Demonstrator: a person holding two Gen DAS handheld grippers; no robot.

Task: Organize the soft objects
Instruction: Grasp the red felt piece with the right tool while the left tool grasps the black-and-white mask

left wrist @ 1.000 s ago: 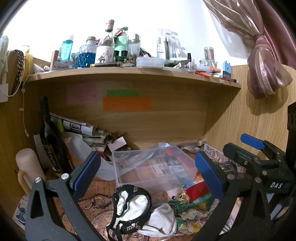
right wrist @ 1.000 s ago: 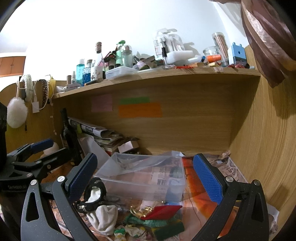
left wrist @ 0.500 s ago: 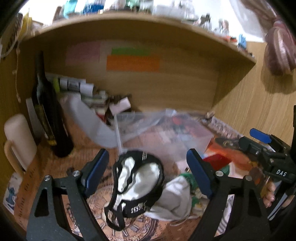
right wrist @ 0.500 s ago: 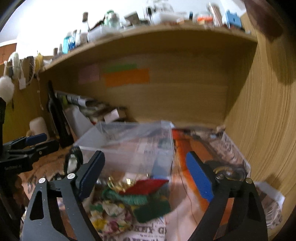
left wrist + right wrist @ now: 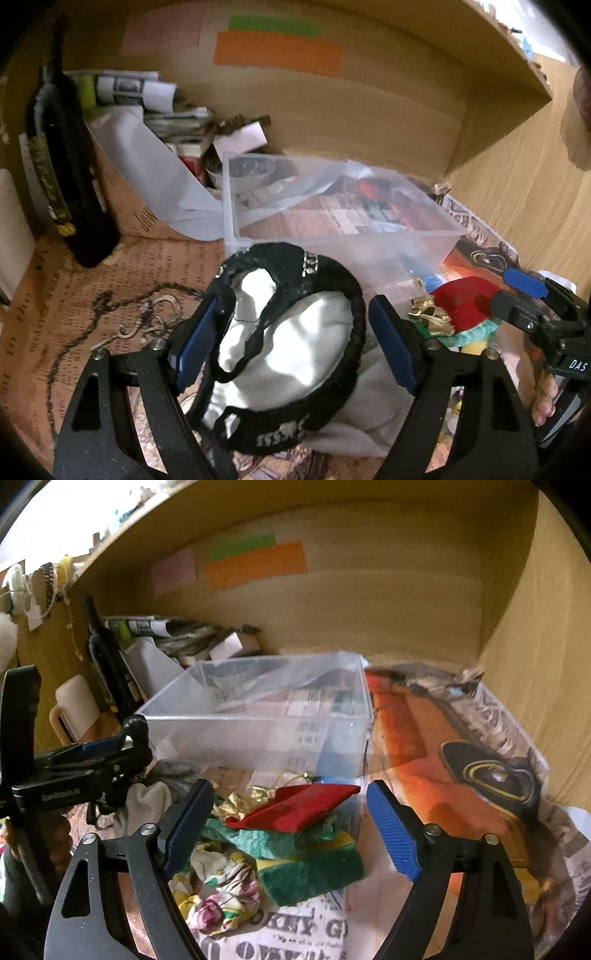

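My left gripper (image 5: 291, 341) is open, its blue pads either side of a black and white padded garment (image 5: 291, 339) lying on a grey-white cloth (image 5: 373, 417). My right gripper (image 5: 290, 829) is open over a pile: a red cloth (image 5: 295, 806), a green knitted piece (image 5: 255, 840), a green and yellow sponge (image 5: 314, 867), a flowered cloth (image 5: 218, 893) and gold foil (image 5: 240, 801). A clear plastic bin (image 5: 258, 731) stands just behind both, also seen in the left wrist view (image 5: 332, 225). The left gripper shows at the left of the right wrist view (image 5: 99, 749).
A dark bottle (image 5: 62, 166) stands at the left, with a cream mug (image 5: 75, 709) beside it. Rolled papers and boxes (image 5: 166, 110) crowd the back left. Wooden walls close the back and right. Printed paper (image 5: 472, 760) covers the surface.
Both grippers have tilted down and moved forward and closer to the surface. The left one now straddles the black and white garment; the right one hangs over the cloth pile.
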